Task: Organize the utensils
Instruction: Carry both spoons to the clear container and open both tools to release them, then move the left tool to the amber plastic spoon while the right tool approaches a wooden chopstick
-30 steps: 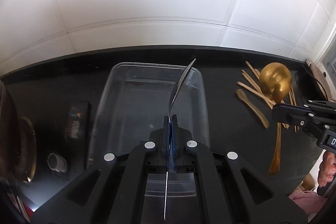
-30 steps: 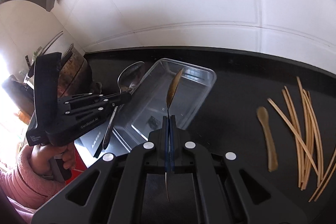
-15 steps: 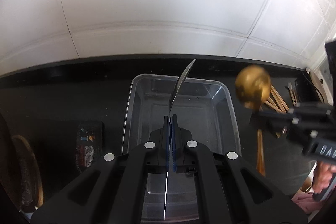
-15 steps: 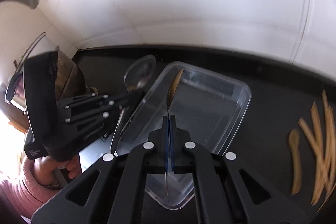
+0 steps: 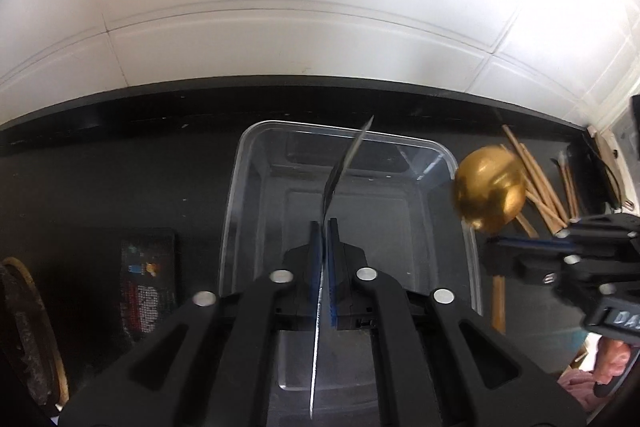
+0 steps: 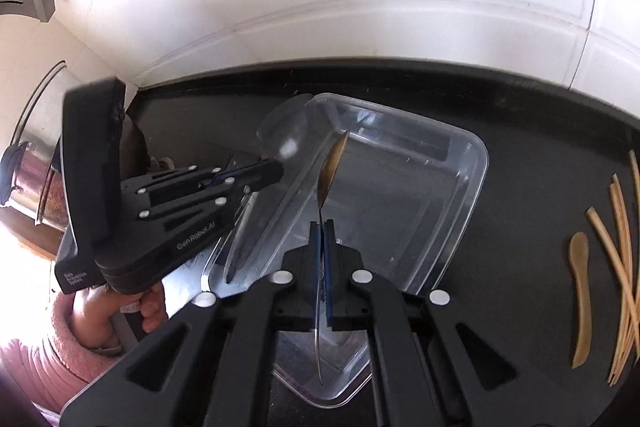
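My left gripper (image 5: pixel 324 227) is shut on a silver spoon (image 5: pixel 346 161), seen edge-on, held above a clear plastic container (image 5: pixel 240 187) on the black counter. My right gripper (image 6: pixel 323 227) is shut on a gold spoon (image 6: pixel 334 163), also edge-on, over the same container (image 6: pixel 472 195). In the left wrist view the gold spoon's bowl (image 5: pixel 489 194) hangs at the container's right rim, with the right gripper (image 5: pixel 520 251) behind it. In the right wrist view the left gripper (image 6: pixel 264 171) holds the silver spoon's bowl (image 6: pixel 284 131) over the container's left rim.
Several wooden chopsticks (image 6: pixel 620 247) and a small wooden spoon (image 6: pixel 582 299) lie on the counter to the right; the chopsticks (image 5: pixel 540 187) also show in the left wrist view. A dark printed box (image 5: pixel 148 275) lies left of the container. A white tiled wall stands behind.
Both grippers have moved in over the container with their spoons. The gold spoon has come from above the chopsticks to the container's right rim.
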Demonstrator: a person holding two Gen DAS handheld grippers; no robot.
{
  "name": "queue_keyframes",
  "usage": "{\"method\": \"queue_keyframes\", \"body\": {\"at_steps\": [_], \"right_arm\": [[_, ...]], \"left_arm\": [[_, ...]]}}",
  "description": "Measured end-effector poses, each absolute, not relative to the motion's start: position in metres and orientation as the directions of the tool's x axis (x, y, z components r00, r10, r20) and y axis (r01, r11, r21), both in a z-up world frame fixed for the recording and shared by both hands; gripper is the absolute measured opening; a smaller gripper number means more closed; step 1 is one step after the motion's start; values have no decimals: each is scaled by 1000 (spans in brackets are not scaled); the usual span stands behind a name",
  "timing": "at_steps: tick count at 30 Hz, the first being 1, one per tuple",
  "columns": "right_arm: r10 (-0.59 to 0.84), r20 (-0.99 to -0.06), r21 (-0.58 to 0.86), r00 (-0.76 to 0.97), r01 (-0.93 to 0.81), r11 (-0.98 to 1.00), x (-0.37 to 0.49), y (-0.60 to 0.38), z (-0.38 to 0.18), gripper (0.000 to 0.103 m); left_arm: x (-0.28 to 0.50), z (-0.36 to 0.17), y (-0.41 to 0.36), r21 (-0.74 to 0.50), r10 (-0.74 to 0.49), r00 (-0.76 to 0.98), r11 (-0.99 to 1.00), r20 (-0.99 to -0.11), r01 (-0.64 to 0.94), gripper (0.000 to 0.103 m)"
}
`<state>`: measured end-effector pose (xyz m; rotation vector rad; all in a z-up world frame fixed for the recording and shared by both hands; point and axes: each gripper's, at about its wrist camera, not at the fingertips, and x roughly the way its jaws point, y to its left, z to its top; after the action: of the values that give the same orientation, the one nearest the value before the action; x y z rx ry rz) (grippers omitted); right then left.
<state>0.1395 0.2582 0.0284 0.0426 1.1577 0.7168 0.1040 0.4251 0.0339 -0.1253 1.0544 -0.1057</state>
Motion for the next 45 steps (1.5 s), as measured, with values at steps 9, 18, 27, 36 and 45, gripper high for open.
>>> {"method": "queue_keyframes", "body": {"at_steps": [9, 18, 27, 36, 45], "right_arm": [[293, -760, 96, 580, -346, 933, 140, 162, 83, 96], [40, -798, 28, 602, -30, 999, 92, 2, 47, 96], [-35, -881, 15, 471, 102, 995, 73, -95, 1, 96], [-95, -901, -94, 422, 22, 995, 84, -171, -19, 96], [-80, -908, -62, 412, 57, 996, 112, -263, -20, 96]], "left_arm": [[91, 59, 426, -36, 5, 570, 997, -822, -61, 97], [67, 74, 379, -16, 25, 584, 998, -811, -64, 97], [62, 47, 270, -48, -53, 485, 999, -873, 23, 97], [78, 36, 145, 0, -47, 427, 994, -903, 109, 97], [93, 6, 86, -41, -22, 362, 998, -932, -46, 97]]}}
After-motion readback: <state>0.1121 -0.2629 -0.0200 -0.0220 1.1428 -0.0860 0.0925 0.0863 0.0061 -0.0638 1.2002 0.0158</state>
